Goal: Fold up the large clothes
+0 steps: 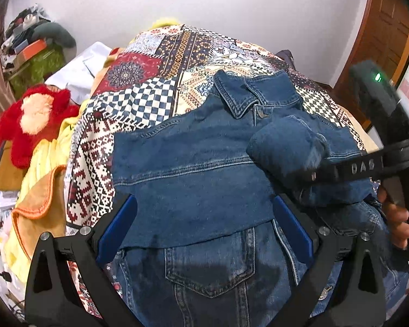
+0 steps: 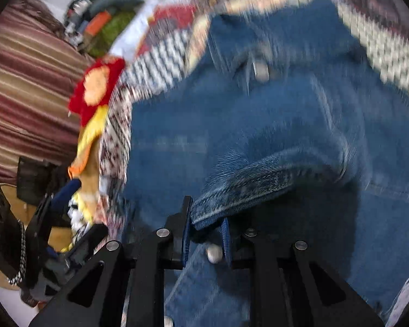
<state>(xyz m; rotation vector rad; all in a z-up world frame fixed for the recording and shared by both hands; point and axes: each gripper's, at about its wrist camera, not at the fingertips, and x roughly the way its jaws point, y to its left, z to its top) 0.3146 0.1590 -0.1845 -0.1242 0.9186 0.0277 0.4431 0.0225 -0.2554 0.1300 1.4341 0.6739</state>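
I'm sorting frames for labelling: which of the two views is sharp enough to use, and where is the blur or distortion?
Left wrist view: sharp, jacket stitching and quilt pattern crisp, only fisheye bending at the edges. Right wrist view: heavy motion blur across the jacket and quilt; only the right gripper, shut on the cuff, stays fairly sharp.

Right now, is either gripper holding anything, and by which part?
The right gripper pinches the denim jacket by its sleeve cuff. The left gripper is open, holding nothing.
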